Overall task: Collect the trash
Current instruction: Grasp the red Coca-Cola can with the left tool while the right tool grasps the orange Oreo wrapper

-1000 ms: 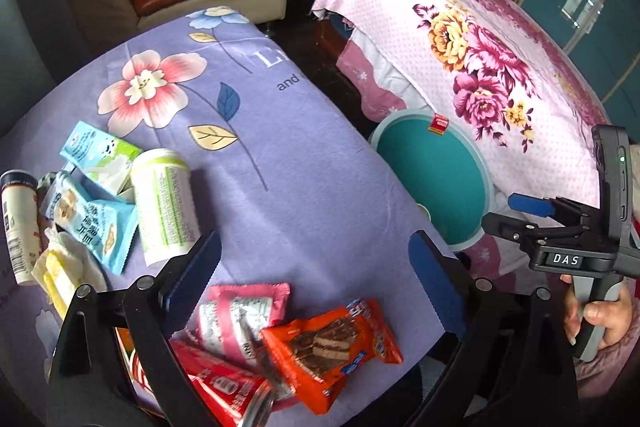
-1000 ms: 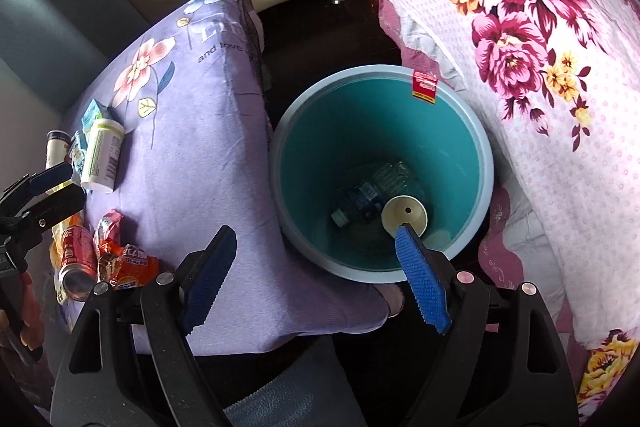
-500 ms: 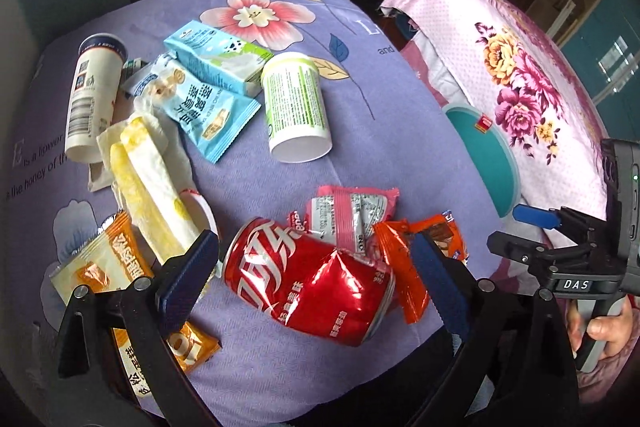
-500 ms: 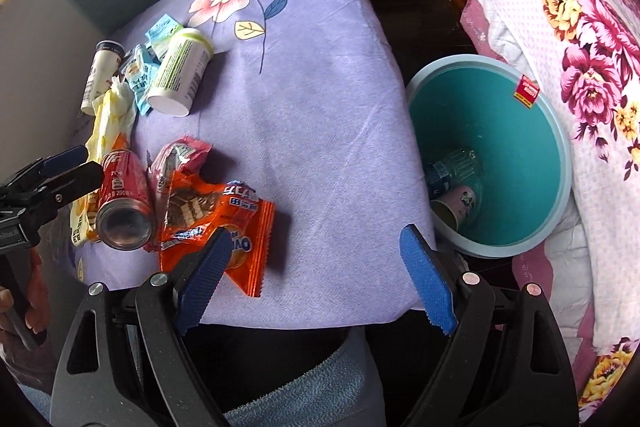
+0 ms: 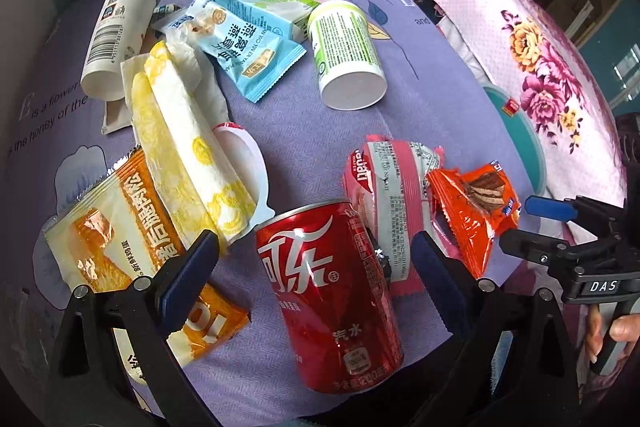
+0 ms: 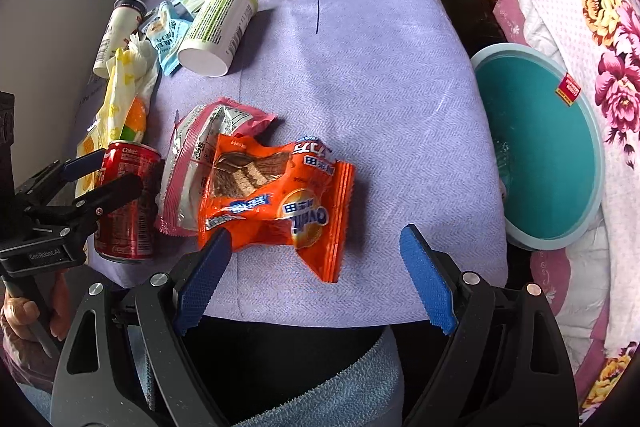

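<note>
red can (image 5: pixel 332 291) on side | wrappers (image 6: pixel 276 199) beside | teal bin (image 6: pixel 548 147) right

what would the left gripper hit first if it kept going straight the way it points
Most likely the red soda can: it lies on its side on the purple cloth, right between the open fingers of the left gripper. Depth is hard to judge through the fisheye.

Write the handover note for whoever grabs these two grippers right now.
Left gripper: open, empty, jaws either side of the red cola can.
Right gripper: open, empty, over the orange wafer wrapper.
Bin: teal bucket on the floor beside the purple cloth; its contents cannot be made out.
Left: can, orange wrapper, pink wrapper, white-green tub, white cup, blue packets, yellow tissue, orange sachet.
</note>
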`<state>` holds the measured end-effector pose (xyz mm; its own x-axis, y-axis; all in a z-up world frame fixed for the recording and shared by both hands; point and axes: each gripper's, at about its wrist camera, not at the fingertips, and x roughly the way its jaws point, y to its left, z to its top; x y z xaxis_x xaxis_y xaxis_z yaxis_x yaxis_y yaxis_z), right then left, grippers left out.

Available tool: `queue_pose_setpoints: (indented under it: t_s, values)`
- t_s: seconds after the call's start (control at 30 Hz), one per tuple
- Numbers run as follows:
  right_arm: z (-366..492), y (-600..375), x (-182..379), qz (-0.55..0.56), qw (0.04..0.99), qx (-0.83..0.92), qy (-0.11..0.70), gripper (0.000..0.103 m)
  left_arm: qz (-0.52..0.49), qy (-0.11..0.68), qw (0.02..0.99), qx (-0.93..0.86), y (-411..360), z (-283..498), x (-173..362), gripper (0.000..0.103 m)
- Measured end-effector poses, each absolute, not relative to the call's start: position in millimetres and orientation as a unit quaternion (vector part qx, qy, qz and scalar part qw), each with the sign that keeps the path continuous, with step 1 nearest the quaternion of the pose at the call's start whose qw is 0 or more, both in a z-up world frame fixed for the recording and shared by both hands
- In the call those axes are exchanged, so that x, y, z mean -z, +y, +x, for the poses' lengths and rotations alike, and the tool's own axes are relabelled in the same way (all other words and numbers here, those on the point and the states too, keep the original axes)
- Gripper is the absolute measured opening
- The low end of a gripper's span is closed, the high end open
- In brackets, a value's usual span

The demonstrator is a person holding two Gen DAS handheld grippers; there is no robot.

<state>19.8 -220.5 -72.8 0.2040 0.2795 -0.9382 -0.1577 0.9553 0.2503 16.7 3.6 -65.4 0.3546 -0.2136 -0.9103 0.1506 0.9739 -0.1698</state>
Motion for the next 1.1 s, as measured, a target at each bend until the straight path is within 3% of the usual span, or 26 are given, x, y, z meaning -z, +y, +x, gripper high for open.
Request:
queue_pose_setpoints:
  t_s: [0.47,0.5,0.57,0.97,1.0,1.03,1.1]
  values:
    - [25,-207,71,0.072,0.767,-0.167,0.616,0.083,-0.013,0.575,0.808,0.124,8,0,82,0.096]
    - [26,-207,71,0.077,0.766,-0.167,0.616,0.083,-0.01,0.572,0.811,0.124,6,-1,82,0.095]
    - [28,-208,71,0.084,0.766,-0.166,0.616,0.083,-0.018,0.567,0.812,0.139,3,-1,81,0.07]
    - [41,-192,88,0.1,0.763,-0.175,0.615,0.083,-0.04,0.57,0.809,0.139,8,-4,87,0.071]
    - [40,-192,87,0.098,0.767,-0.173,0.609,0.08,-0.034,0.569,0.81,0.137,6,-5,87,0.071]
    - [40,-192,86,0.097,0.769,-0.174,0.607,0.069,-0.031,0.568,0.811,0.136,5,-5,87,0.071]
    - [39,-190,81,0.085,0.777,-0.174,0.599,0.062,-0.032,0.568,0.812,0.132,5,-5,87,0.069]
